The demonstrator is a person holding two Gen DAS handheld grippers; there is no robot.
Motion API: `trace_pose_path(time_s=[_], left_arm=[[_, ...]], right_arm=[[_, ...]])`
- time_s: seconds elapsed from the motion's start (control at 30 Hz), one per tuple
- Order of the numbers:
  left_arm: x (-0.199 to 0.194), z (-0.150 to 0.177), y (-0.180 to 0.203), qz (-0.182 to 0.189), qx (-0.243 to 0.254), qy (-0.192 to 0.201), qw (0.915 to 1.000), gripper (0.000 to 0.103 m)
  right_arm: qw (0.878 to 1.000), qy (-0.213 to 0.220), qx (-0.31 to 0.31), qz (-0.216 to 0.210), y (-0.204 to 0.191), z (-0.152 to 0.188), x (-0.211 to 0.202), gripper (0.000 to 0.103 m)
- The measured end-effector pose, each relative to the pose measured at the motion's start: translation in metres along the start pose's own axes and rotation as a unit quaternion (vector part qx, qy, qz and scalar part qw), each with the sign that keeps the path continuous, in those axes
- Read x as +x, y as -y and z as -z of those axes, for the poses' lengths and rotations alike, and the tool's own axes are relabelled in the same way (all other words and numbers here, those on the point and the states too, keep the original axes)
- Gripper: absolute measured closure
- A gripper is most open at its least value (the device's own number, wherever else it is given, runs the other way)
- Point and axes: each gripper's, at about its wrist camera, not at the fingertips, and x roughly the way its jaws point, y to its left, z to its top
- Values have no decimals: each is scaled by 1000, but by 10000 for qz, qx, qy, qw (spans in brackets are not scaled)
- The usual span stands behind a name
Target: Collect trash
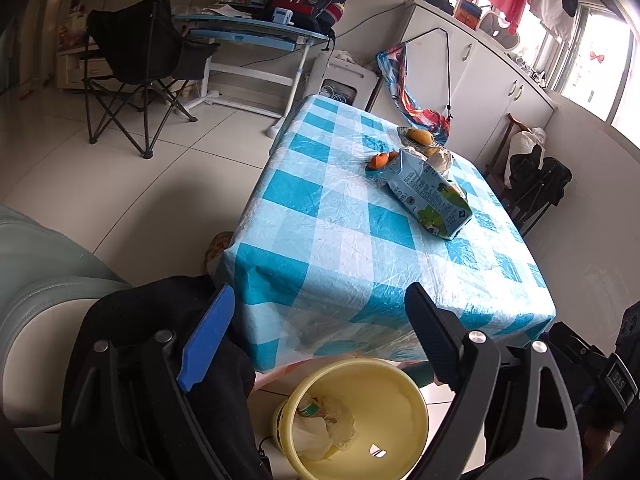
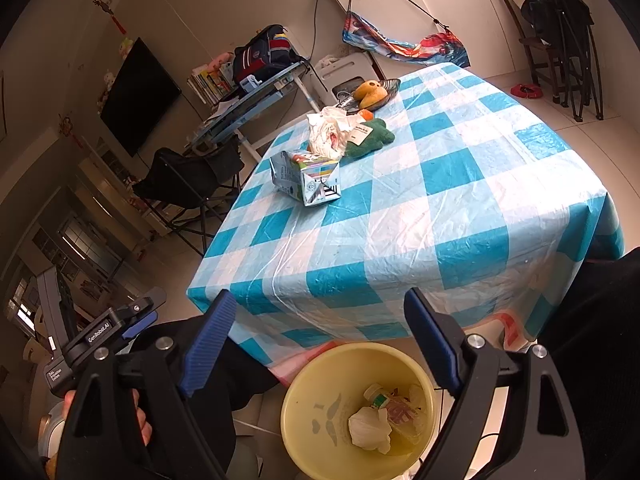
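A yellow bin (image 1: pixel 400 392) stands on the floor at the table's near edge, with crumpled wrappers and a bottle inside; it also shows in the right wrist view (image 2: pixel 320 400). A crushed drink carton (image 1: pixel 430 192) (image 2: pixel 308 178) lies on the blue-and-white checked tablecloth (image 1: pixel 340 240) (image 2: pixel 460 208). Crumpled white tissue (image 2: pixel 328 132) lies beyond the carton. My left gripper (image 1: pixel 320 320) is open and empty above the bin. My right gripper (image 2: pixel 320 320) is open and empty above the bin too.
A fruit bowl (image 2: pixel 374 90) and a green plush toy (image 2: pixel 370 136) sit at the table's far side. A black folding chair (image 1: pixel 136 64) and a blue desk (image 1: pixel 256 32) stand beyond. White cabinets (image 1: pixel 480 72) line the wall. A sofa arm (image 1: pixel 36 280) is at the left.
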Motion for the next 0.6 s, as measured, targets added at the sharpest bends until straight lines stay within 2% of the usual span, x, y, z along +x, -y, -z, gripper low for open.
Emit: trace_pose_path(time_s=[0.6], left_arm=[[1,0,0,-6,18,-15,10000,19]], right_arm=[[9999,-36,-100,57,-4,1,3,20]])
